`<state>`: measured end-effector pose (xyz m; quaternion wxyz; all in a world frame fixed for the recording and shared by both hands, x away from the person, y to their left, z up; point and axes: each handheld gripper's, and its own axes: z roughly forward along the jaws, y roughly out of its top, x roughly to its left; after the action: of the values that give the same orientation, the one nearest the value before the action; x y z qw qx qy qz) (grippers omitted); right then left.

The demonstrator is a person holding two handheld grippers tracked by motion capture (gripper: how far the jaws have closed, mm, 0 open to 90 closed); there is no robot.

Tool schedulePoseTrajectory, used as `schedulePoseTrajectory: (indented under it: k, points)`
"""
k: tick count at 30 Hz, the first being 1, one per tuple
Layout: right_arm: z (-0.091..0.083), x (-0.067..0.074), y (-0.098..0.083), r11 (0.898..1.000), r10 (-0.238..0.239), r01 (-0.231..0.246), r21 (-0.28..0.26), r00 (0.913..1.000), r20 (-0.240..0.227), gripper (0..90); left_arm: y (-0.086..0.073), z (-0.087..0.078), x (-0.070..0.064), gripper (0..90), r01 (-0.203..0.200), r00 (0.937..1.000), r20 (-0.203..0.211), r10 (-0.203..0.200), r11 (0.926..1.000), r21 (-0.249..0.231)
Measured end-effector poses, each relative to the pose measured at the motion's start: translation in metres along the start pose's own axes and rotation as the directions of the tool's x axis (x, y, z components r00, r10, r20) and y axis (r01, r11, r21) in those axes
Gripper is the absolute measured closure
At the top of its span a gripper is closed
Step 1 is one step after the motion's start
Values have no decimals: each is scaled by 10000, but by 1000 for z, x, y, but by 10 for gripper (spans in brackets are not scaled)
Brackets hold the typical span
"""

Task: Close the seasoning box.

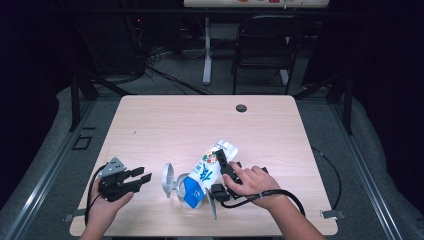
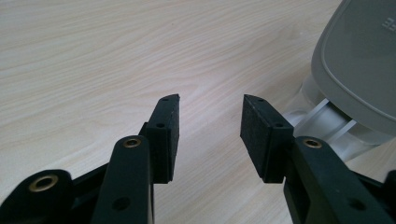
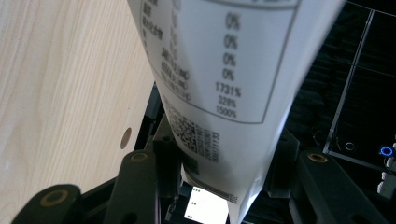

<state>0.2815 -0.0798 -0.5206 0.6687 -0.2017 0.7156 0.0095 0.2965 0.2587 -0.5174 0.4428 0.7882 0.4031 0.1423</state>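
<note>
The right gripper [image 1: 218, 159] pinches a soft refill pouch [image 1: 206, 173] near its flat sealed end. In the right gripper view the black pads press on both sides of the pouch [image 3: 224, 88], so the pouch is held.

The pouch is tipped over, with its low blue end going into a small clear container [image 1: 182, 186]. The container stands near the front edge of the desk [image 1: 165, 125], about the middle. Its round grey lid [image 1: 168, 179] is flipped up on the left side (it looks like a hinged lid).

The left gripper [image 1: 141, 177] rests near the front left corner of the desk. Its jaws are spread apart with nothing between them. In the left gripper view its jaws point at the grey lid [image 2: 359, 60], which is just beside the right pad.

The pouch looks light and floppy. It is thin, shiny plastic, white with blue print, so it may slip or fold if squeezed in the middle. The flat sealed end is the stiffest part and seems a good place to hold. A squeeze on the belly could push out too much at once.

The container looks like hard, smooth plastic and may tip easily. The left gripper could hold it steady at its side wall. The desk is pale wood, smooth and flat, with a small dark hole [image 1: 241, 108] near the back edge.
</note>
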Motion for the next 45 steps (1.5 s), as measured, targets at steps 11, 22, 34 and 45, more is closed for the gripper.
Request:
schedulePoseTrajectory:
  k: [11,22,34,45]
  points:
    - [1,-1,0,9999,-35,35,-106,10000,-13,581,0,0,0,578,5,10000,-4,-5,10000,-17]
    - [0,-2,0,9999,-145,145,-14,9999,-13,585,0,0,0,578,9,10000,-3,-9,10000,-14]
    - [0,-3,0,9997,-244,244,-12,9997,18,589,0,0,0,578,26,10000,-3,-26,10000,-26]
    - [-1,-3,0,9996,-276,276,11,9996,23,593,0,0,1,578,-13,10000,6,13,10000,3]
